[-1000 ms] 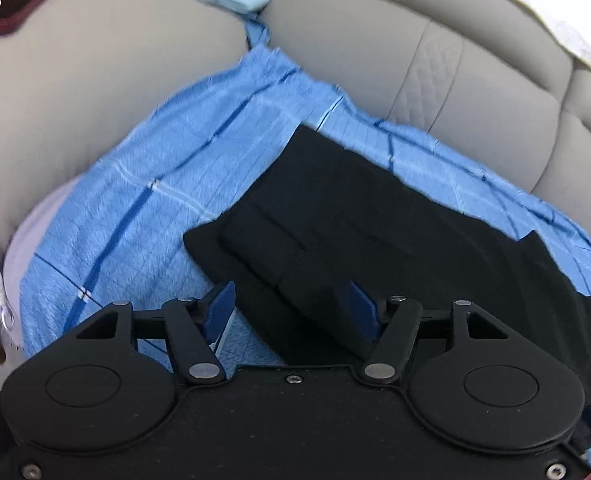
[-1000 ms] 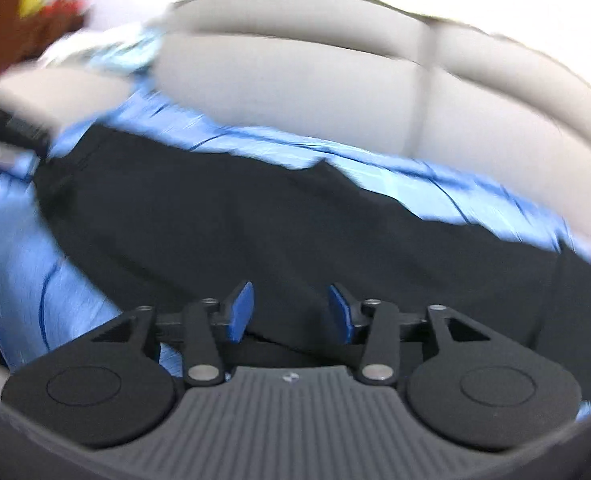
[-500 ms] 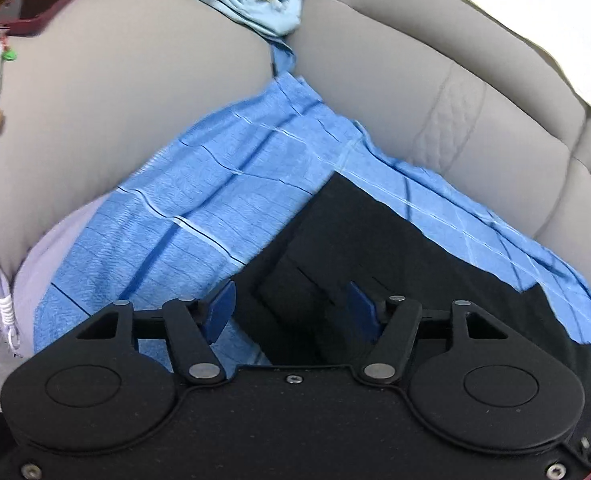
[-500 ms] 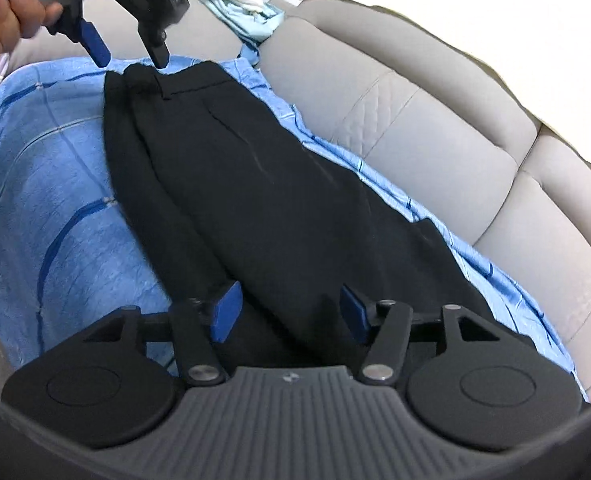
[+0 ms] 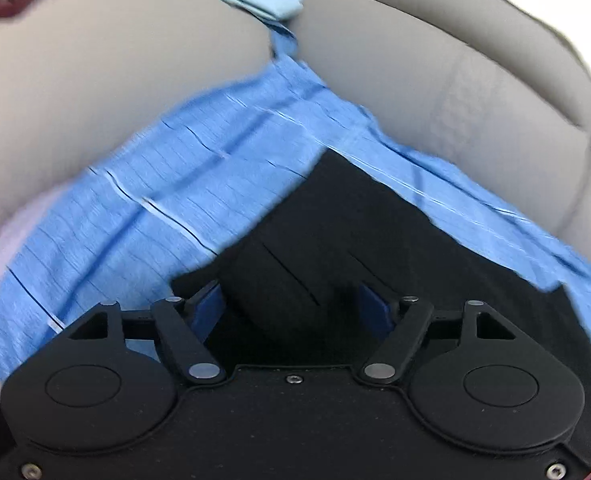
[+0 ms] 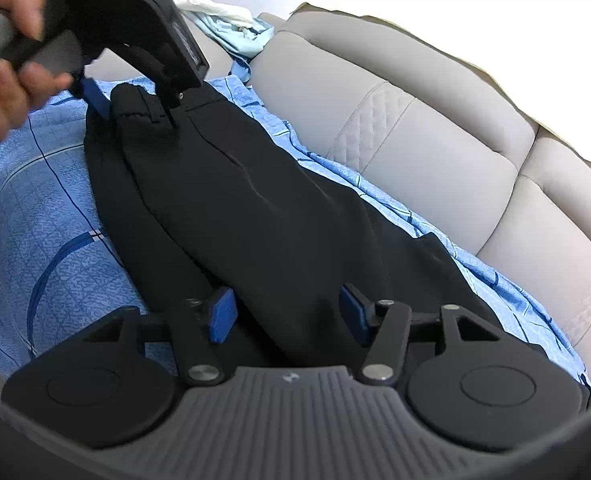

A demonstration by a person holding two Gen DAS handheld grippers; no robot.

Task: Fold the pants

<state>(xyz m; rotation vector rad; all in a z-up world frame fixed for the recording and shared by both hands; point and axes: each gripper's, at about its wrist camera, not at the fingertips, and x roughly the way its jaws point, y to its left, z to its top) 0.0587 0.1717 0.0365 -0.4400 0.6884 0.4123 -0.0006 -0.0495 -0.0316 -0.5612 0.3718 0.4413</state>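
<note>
The black pants (image 6: 231, 200) lie on a blue checked sheet (image 6: 35, 232) over the grey sofa (image 6: 435, 152), their long axis running along the seat parallel to the backrest. The left gripper (image 6: 135, 106) straddles one end, fingers apart around a raised fold, not pressing. The right gripper (image 6: 287, 312) straddles the other end, fingers wide, holding nothing. Bare sheet lies open on the side away from the backrest.

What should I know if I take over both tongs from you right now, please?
Left tongs: open, astride the waistband end of the long black fabric pants.
Right tongs: open, jaws just widened, astride the leg end, not gripping.
Pants lie lengthwise, legs stacked, on the blue checked sheet over the grey sofa.
Done: halved lengthwise.
Left: grip both ends, fold across.
</note>
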